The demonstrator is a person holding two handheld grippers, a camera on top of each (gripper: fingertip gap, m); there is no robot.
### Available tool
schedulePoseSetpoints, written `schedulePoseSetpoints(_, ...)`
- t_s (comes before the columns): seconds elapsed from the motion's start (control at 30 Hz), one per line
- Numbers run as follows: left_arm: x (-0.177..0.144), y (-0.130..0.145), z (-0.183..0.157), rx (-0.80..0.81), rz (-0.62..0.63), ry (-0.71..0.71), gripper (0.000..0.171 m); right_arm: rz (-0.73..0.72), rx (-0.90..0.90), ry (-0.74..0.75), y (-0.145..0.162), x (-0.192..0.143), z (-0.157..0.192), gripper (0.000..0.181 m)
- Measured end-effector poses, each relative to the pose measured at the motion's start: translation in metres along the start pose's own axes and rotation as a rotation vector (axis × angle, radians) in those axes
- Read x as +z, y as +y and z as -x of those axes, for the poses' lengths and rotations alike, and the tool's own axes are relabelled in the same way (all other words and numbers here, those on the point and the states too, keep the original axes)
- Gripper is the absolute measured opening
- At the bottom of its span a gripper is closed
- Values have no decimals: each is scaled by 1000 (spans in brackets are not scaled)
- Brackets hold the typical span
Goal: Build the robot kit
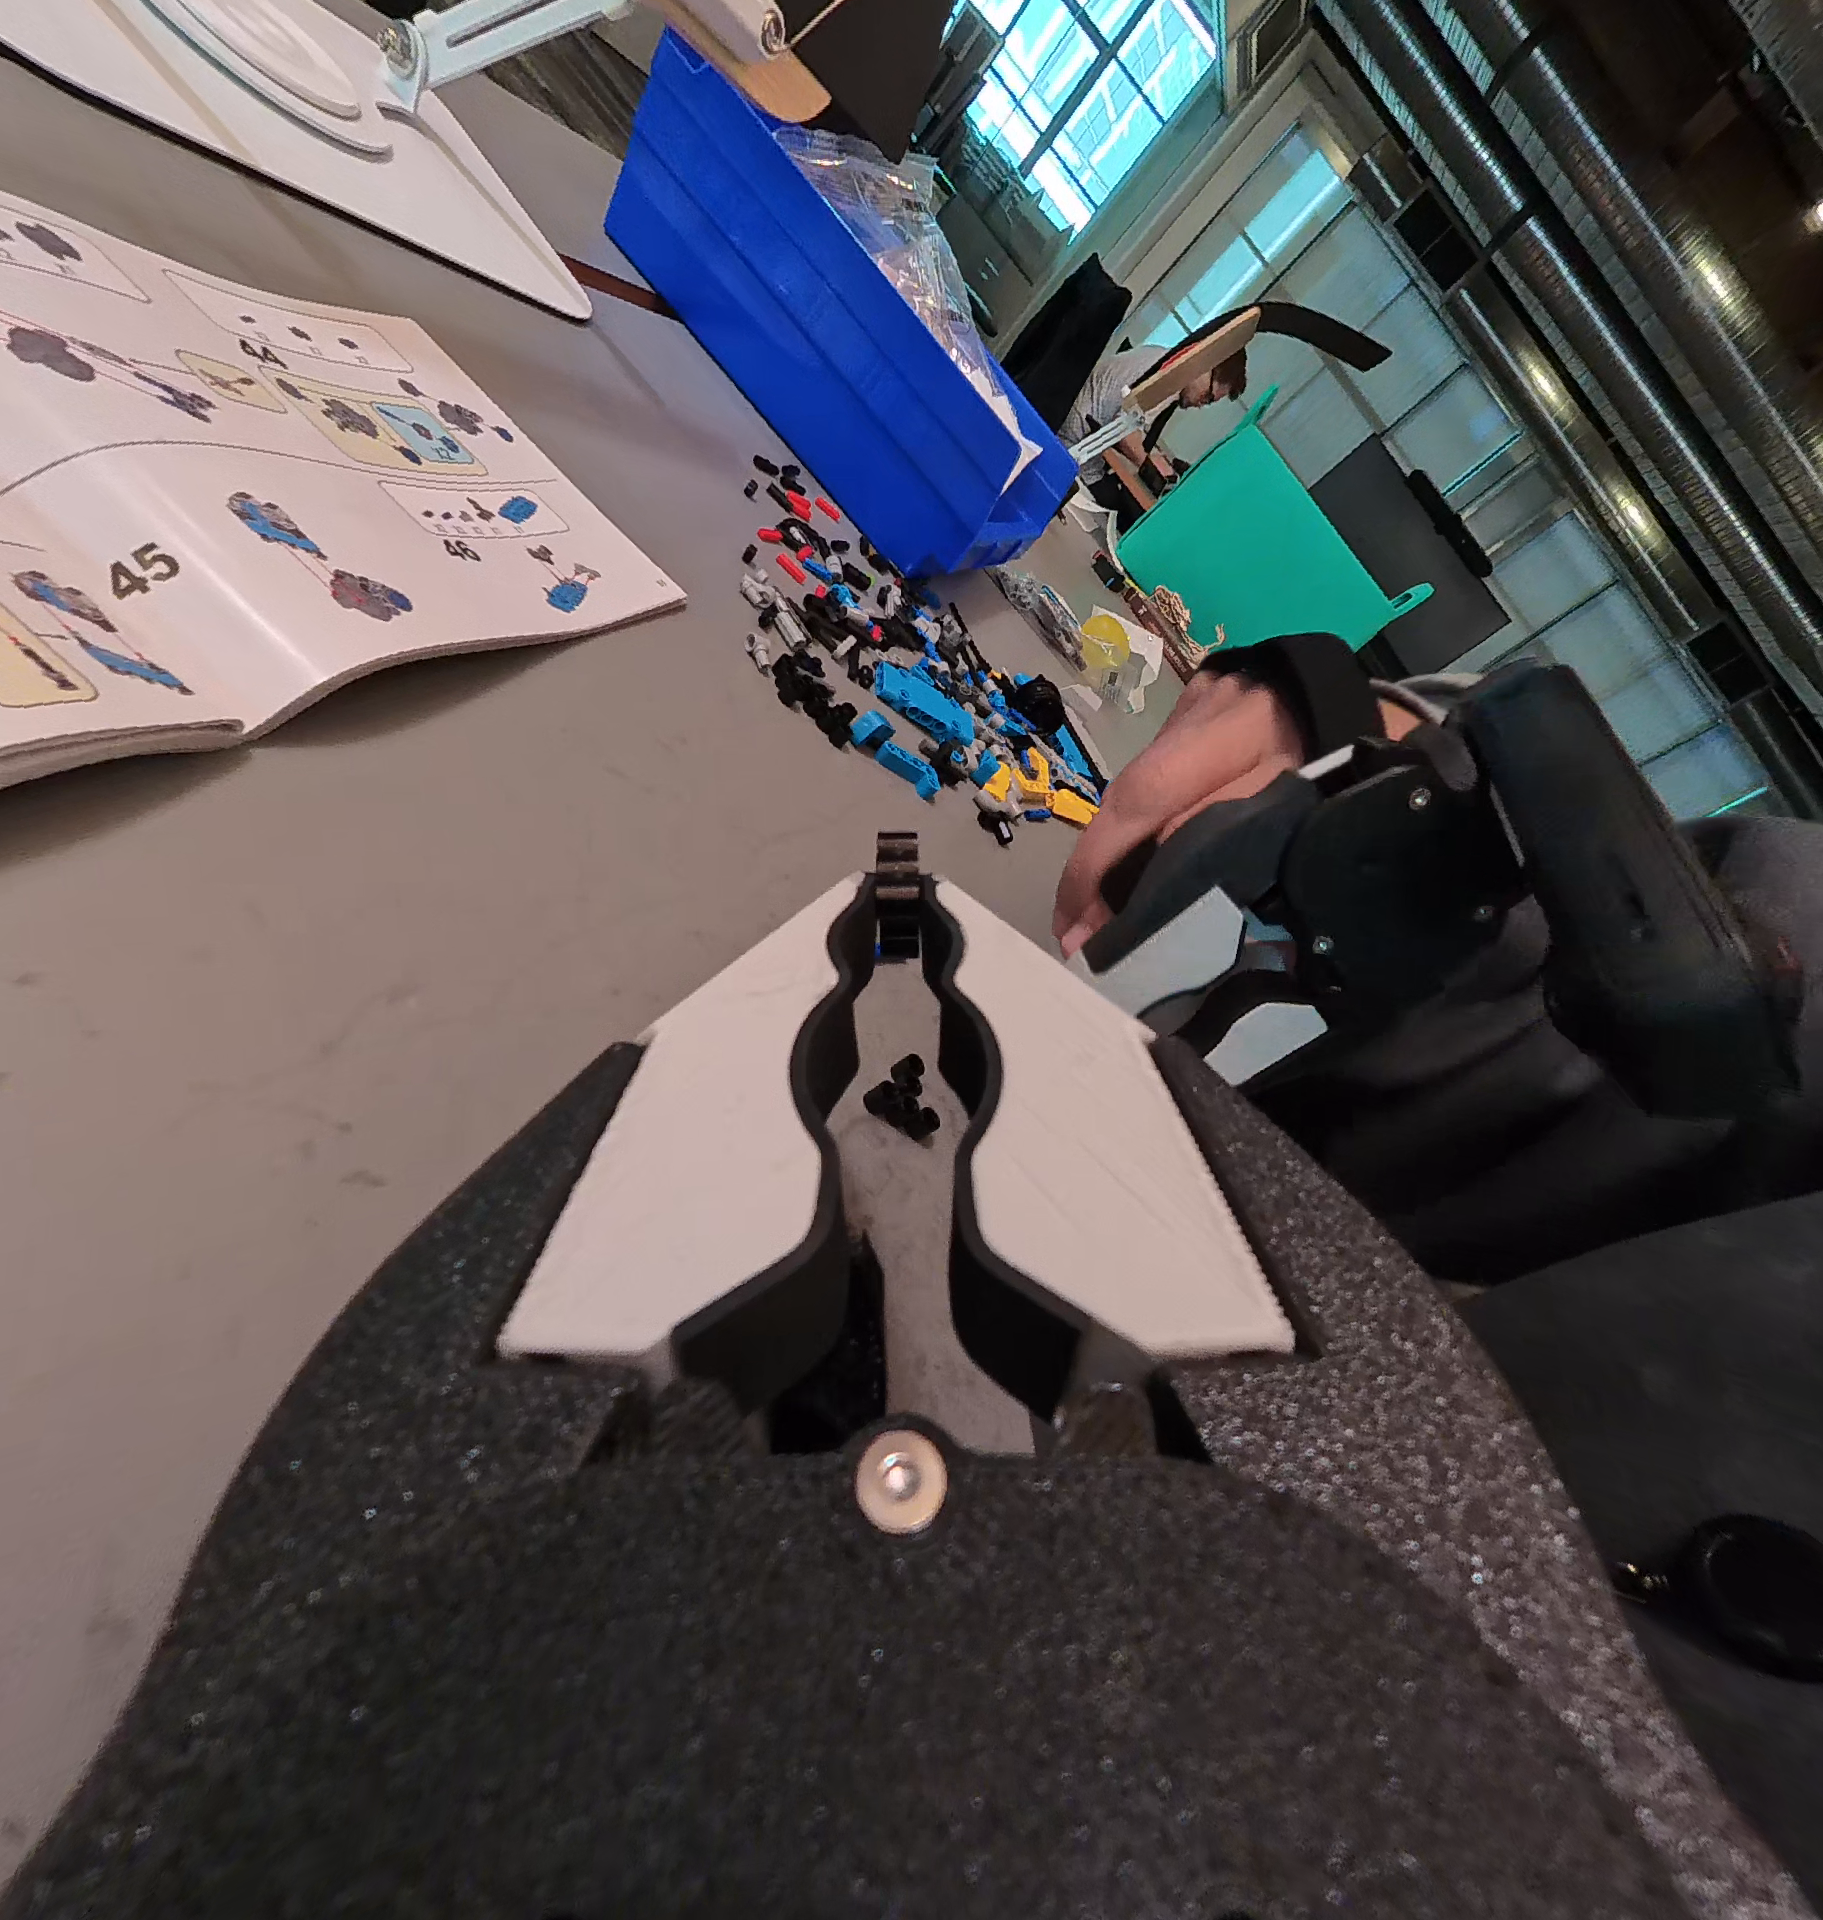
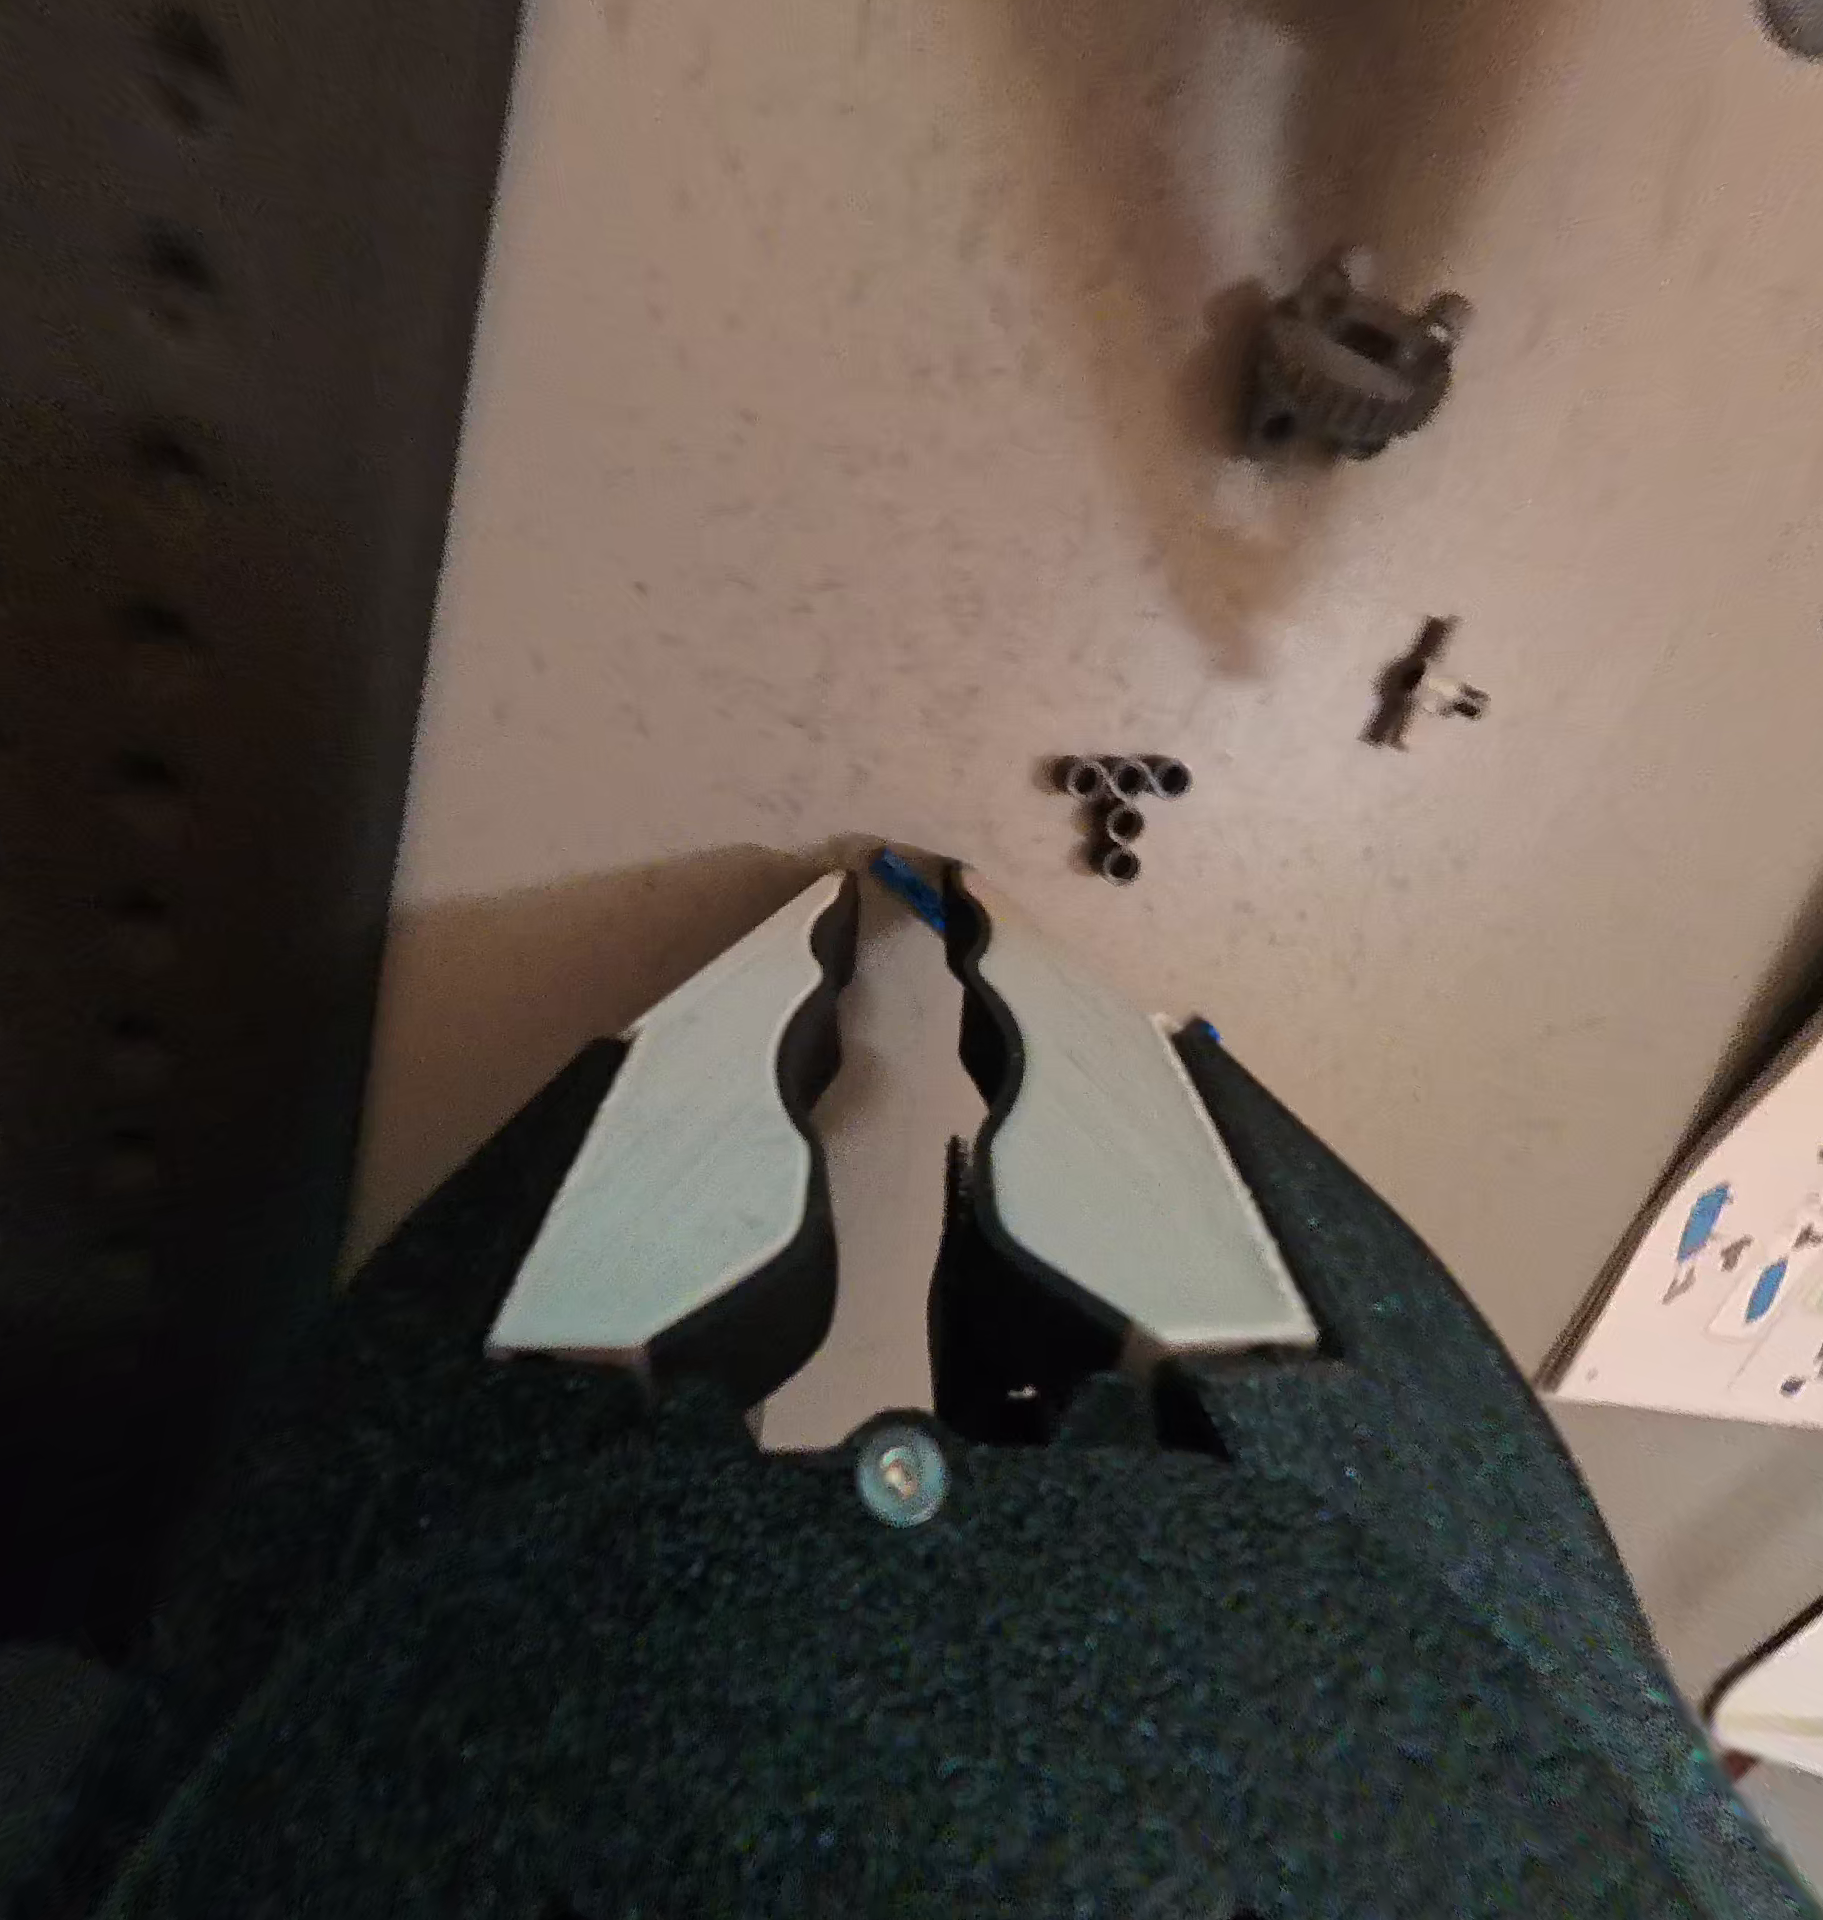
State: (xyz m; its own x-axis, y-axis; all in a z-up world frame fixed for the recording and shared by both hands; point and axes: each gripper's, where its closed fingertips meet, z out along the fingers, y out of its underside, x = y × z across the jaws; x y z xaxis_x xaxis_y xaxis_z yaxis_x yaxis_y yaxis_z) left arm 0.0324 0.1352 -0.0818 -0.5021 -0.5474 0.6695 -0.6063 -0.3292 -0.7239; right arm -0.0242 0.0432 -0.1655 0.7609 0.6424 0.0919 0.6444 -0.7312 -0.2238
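My left gripper [image 1: 898, 896] is shut on a small black gear [image 1: 896, 862], held just above the grey table [image 1: 387, 1039]. A black T-shaped piece [image 1: 902, 1098] lies on the table below its fingers. My right gripper [image 2: 909, 883] is shut on a small blue piece [image 2: 912, 888] close over the table. The T-shaped piece [image 2: 1120, 812] lies just right of its tips. A dark gear [image 2: 1338, 364] shows farther ahead beside a blurred pale shape. A hand [image 1: 1146, 800] holds the right gripper [image 1: 1135, 977] at the right of the left wrist view.
A pile of blue, black, yellow and red bricks [image 1: 917, 675] lies ahead, by a blue bin [image 1: 834, 343]. An open instruction booklet [image 1: 211, 499] lies left; it shows in the right wrist view [image 2: 1759, 1247]. A small dark piece [image 2: 1416, 686] lies on the table. A white stand base [image 1: 387, 177] sits behind. The left gripper's tips are roughly 15 cm from the right gripper's.
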Motion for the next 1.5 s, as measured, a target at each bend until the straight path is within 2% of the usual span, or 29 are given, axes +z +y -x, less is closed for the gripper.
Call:
schedulePoseSetpoints(0.03,0,0,0,2,3,0,7,25,-28,-35,0,1,5,7)
schedulePoseSetpoints(0.13,1,1,0,7,7,-2,7,77,-28,-66,1,1,7,4)
schedulePoseSetpoints(0.23,0,1,0,10,4,-5,7,31,42,-61,1,0,2,3)
schedulePoseSetpoints(0.3,-1,0,-1,11,-1,-5,7,-174,181,-23,-12,-9,-13,3)
schedulePoseSetpoints(0.4,0,-1,-5,21,-6,10,7,-663,475,77,-47,-55,-52,4)
schedulePoseSetpoints(0.47,0,-3,-9,47,-17,16,7,-889,648,125,-50,-77,-72,4)
schedulePoseSetpoints(0.53,-2,-8,-14,94,-40,13,7,-1025,775,142,-48,-83,-81,4)
schedulePoseSetpoints(0.67,-2,-10,-24,154,-58,28,7,-1265,936,67,-53,-87,-89,4)
schedulePoseSetpoints(0.77,-1,-7,-21,158,-40,13,7,-1468,1069,-43,-48,-96,-97,4)
schedulePoseSetpoints(0.87,1,-3,-19,146,-14,10,7,-1583,1125,-88,-43,-104,-102,4)
schedulePoseSetpoints(0.97,10,16,-23,115,87,56,7,-1566,1108,-55,-47,-103,-104,4)
schedulePoseSetpoints(1.07,18,32,-25,154,162,50,7,-1526,1097,-16,-52,-99,-107,4)
schedulePoseSetpoints(1.3,12,18,-26,124,88,64,7,-1419,1082,45,-53,-86,-105,4)
schedulePoseSetpoints(1.5,14,21,-21,216,107,-5,7,-1380,1070,45,-50,-84,-101,4)
